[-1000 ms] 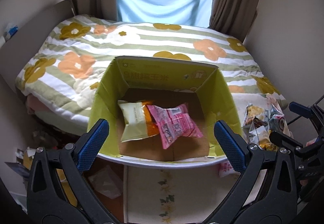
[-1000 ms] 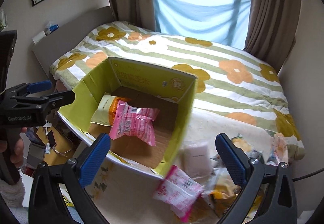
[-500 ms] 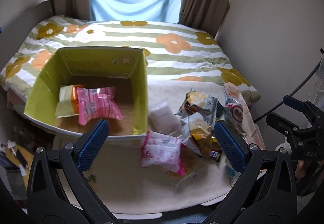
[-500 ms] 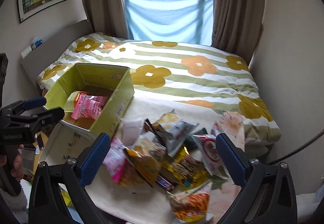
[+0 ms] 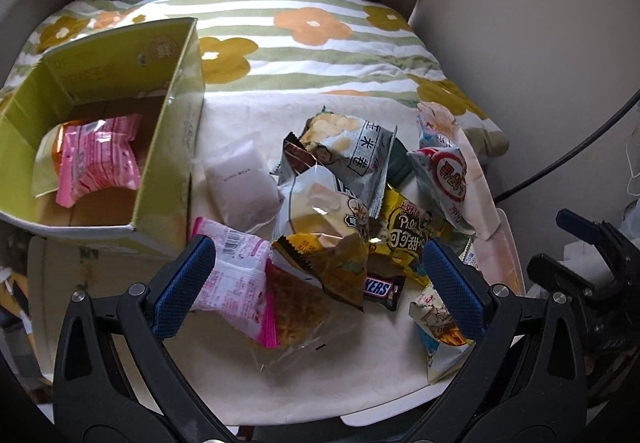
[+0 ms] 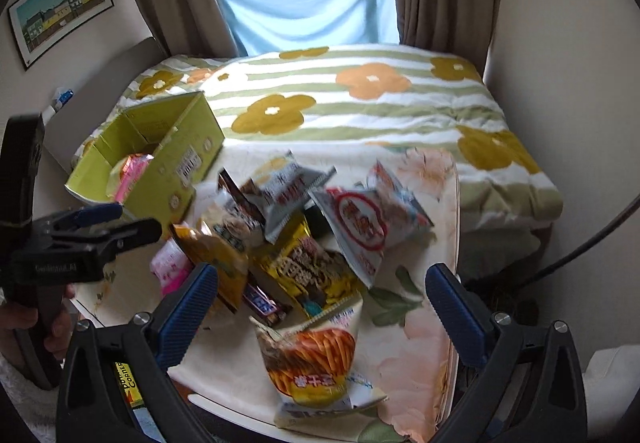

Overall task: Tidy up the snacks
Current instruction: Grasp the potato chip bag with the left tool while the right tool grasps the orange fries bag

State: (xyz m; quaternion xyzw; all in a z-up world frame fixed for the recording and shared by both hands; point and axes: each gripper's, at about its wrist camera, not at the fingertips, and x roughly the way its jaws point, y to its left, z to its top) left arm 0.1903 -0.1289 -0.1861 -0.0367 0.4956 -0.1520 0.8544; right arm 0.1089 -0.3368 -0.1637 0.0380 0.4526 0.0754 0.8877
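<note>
A pile of snack packets (image 5: 340, 211) lies on a small cloth-covered table (image 5: 348, 375). A green cardboard box (image 5: 168, 147) stands at the table's left and holds a pink packet (image 5: 96, 159) and a pale one. My left gripper (image 5: 316, 287) is open and empty, above a pink-and-white packet (image 5: 236, 283) and a Snickers bar (image 5: 384, 289) at the pile's near edge. My right gripper (image 6: 320, 311) is open and empty, above a fries packet (image 6: 316, 359). The left gripper also shows in the right wrist view (image 6: 104, 227), and the box does too (image 6: 160, 163).
A bed with a flowered striped quilt (image 6: 360, 103) lies right behind the table. A wall (image 5: 540, 43) stands close on the right, with a black cable (image 5: 568, 155) running down it. Curtains and a window are at the back. Clutter lies on the floor at left.
Both grippers have swung from the green box to the right and now look down on the snack pile. Both stay open and empty.
</note>
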